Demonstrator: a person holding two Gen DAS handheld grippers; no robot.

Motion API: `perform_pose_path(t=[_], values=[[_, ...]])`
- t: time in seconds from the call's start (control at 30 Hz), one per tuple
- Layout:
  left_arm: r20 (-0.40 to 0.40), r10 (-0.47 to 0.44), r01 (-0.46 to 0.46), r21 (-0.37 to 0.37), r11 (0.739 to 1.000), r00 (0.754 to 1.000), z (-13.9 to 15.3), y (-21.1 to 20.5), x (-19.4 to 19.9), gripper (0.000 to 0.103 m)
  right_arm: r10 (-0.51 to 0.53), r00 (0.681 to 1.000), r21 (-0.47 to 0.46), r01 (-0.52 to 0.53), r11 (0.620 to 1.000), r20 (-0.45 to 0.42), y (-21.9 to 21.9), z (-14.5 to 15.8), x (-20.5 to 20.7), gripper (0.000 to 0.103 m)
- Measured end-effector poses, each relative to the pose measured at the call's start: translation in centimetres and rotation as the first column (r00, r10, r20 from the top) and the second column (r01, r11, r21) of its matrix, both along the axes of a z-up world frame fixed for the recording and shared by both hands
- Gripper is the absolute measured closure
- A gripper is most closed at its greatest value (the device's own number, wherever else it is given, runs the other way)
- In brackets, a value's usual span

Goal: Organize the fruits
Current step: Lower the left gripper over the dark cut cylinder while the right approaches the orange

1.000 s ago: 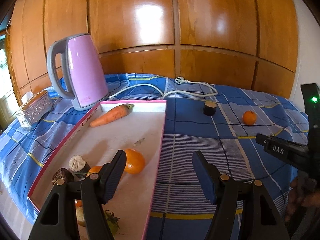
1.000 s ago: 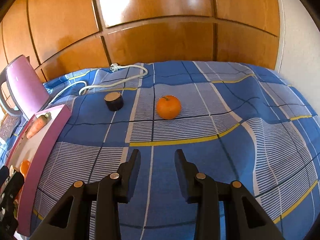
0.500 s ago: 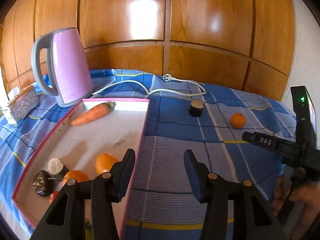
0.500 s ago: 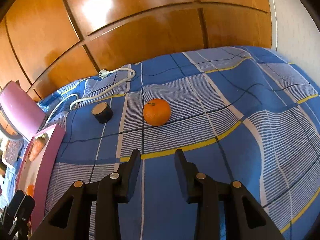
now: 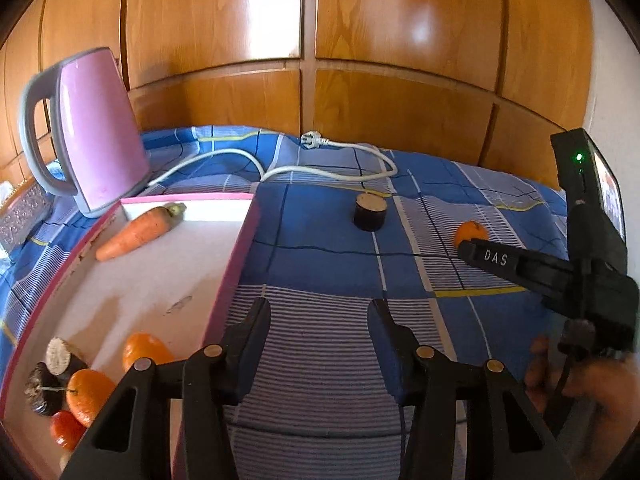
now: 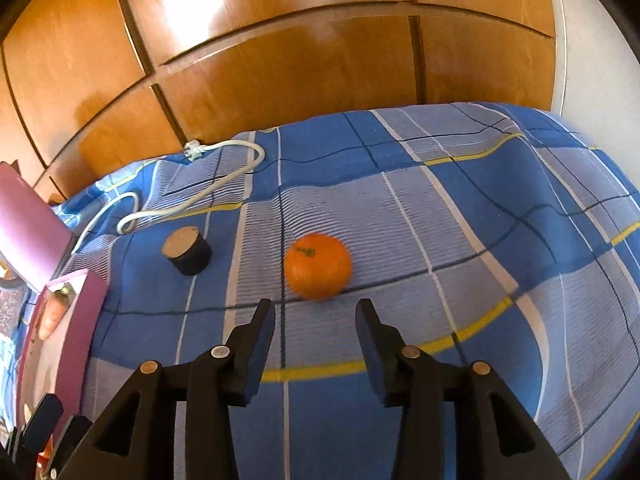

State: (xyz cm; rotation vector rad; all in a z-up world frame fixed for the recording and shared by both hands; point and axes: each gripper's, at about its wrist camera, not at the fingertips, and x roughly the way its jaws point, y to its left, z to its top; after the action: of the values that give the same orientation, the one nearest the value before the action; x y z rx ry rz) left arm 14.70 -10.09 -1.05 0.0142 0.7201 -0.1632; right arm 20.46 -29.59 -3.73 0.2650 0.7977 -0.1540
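Note:
An orange (image 6: 318, 266) lies on the blue checked cloth just beyond my right gripper (image 6: 316, 320), which is open and empty; the orange also shows in the left wrist view (image 5: 472, 233), partly behind the right gripper's finger. A dark cut stump piece (image 6: 187, 250) sits left of it. A pink-rimmed white tray (image 5: 236, 248) holds a carrot (image 5: 136, 232), two oranges (image 5: 144, 350), a tomato (image 5: 66, 428) and dark stump pieces (image 5: 54, 368). My left gripper (image 5: 318, 324) is open and empty over the cloth, right of the tray's edge.
A pink kettle (image 5: 96, 132) stands behind the tray, its white cord and plug (image 5: 316, 140) trailing across the cloth. A patterned box (image 5: 20, 216) sits at far left. Wooden panels form the back wall.
My right gripper has moved forward toward the orange, which now lies close to its fingertips. My left gripper has shifted right, off the tray and over the cloth.

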Motion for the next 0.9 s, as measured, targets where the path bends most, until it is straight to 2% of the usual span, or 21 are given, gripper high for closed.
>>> perform_pose_path(t=[0.3, 0.37, 0.57, 0.9], values=[[-0.025, 0.001, -0.001, -0.004, 1.0, 1.0, -0.3, -1.2, 2.6, 0.052, 0.02, 1.0, -0.017, -0.02, 1.0, -0.012, 0.1, -0.2, 1.8, 0.061], [-0.032, 0.003, -0.003, -0.007, 1.0, 0.999, -0.3, -1.4, 3.3, 0.052, 0.024, 1.0, -0.017, -0.024, 1.0, -0.006, 0.0, -0.1, 1.8, 0.065], [-0.06, 0.004, -0.006, -0.022, 1.0, 0.998, -0.5, -2.0, 5.2, 0.052, 0.041, 0.999, -0.014, -0.041, 0.999, 0.002, -0.3, 0.0, 1.7, 0.066], [-0.076, -0.037, 0.035, -0.023, 0.999, 0.996, -0.4, -4.3, 9.2, 0.052, 0.056, 0.998, 0.009, -0.056, 0.998, -0.02, -0.6, -0.4, 2.0, 0.065]])
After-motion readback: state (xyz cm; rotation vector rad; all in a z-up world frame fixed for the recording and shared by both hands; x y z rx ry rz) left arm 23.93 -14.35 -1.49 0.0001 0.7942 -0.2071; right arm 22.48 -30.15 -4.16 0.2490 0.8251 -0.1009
